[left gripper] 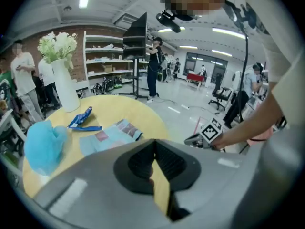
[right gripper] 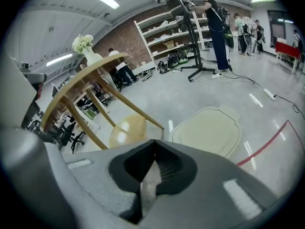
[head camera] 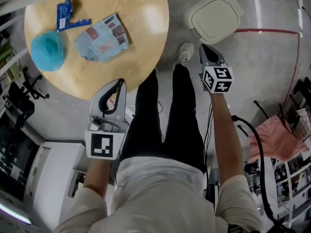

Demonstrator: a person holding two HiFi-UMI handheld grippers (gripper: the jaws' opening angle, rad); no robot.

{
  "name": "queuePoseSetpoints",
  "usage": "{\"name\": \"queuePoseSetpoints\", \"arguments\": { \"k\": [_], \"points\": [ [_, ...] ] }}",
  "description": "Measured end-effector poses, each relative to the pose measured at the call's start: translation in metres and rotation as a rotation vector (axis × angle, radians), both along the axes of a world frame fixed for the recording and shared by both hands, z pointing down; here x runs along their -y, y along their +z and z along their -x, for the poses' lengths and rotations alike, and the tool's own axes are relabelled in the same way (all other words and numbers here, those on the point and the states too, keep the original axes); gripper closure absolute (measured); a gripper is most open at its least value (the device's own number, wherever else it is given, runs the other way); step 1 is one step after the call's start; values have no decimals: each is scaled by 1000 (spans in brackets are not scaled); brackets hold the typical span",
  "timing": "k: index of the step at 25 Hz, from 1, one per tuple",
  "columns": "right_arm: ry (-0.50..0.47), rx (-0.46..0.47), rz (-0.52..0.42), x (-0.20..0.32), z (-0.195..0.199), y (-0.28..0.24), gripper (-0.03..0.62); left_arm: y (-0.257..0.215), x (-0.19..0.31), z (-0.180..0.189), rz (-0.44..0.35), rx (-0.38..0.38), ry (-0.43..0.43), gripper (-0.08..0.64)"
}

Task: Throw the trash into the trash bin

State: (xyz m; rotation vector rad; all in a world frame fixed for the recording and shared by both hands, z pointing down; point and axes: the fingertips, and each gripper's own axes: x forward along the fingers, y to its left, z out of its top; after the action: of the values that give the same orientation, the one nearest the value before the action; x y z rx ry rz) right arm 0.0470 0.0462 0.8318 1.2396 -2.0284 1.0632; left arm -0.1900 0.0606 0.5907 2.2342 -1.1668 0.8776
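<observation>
Closest to me, the left tongs (head camera: 118, 83) have their grey, matt plastic jaws pressed together on nothing, the ribbed black pads meeting in one line; the right tongs (head camera: 204, 48) are likewise closed and empty, hanging over bare polished concrete; each carries a cube (head camera: 217, 79) of black-and-white square markers; just beyond the left tongs is the round table (head camera: 146, 13) of pale, smooth wood on slanted wooden legs, and the trash lies on it: a flat pale-blue packet (head camera: 102, 38) with pinkish picture panels, its print too small for me to read, a crumpled glossy blue wrapper (head camera: 68, 14) beside it, and a soft teal mesh puff (head camera: 47, 50) near the rim; the trash bin (head camera: 214, 18), a cream plastic rounded square with its lid down, stands on the floor ahead of the right tongs, apart from the table; a red line (head camera: 272, 31) runs along the floor past it; farther off, a tall white vase (left gripper: 64, 85) of white flowers stands at the table's far edge, with white shelves (left gripper: 107, 56) against a brick wall behind.
</observation>
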Motion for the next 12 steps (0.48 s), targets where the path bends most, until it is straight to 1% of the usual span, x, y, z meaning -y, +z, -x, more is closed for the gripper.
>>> {"name": "queuePoseSetpoints", "arguments": {
  "k": [5, 8, 12],
  "points": [
    [33, -27, 33, 1, 2, 48, 593, 12, 5, 9, -14, 14, 1, 554],
    [86, -54, 51, 0, -1, 73, 592, 18, 5, 12, -19, 19, 5, 554],
    [153, -68, 76, 0, -3, 102, 592, 25, 8, 15, -26, 11, 7, 554]
  ]
}}
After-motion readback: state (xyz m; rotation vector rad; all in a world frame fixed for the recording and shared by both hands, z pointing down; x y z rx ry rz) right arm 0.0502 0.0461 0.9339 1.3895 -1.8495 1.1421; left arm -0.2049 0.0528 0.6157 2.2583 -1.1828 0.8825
